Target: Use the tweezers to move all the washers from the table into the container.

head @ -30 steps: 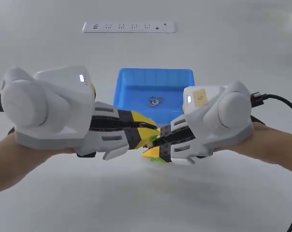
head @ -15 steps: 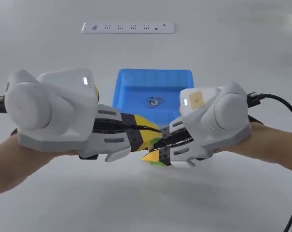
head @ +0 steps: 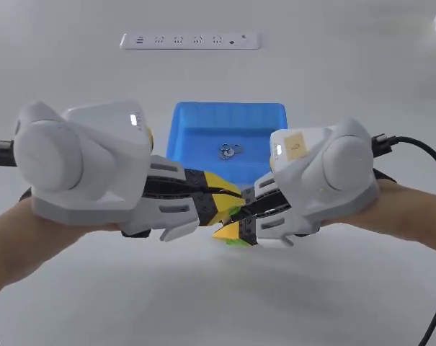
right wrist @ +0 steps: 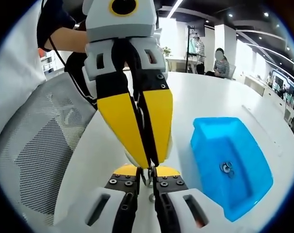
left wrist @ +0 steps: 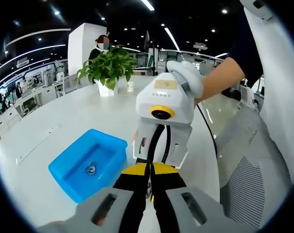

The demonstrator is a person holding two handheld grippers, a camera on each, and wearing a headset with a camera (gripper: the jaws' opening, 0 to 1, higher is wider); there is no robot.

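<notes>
Yellow label (head: 295, 145) on right tongs (head: 229, 232)

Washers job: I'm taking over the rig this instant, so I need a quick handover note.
Grippers: left gripper and right gripper both shut, tip to tip, on a thin metal piece, seemingly the tweezers.
Things: the container sits behind the grippers on the table.
Done: a few washers lie in it.
To do: I cannot tell whether any remain on the table; the grippers hide the spot beneath them.
</notes>
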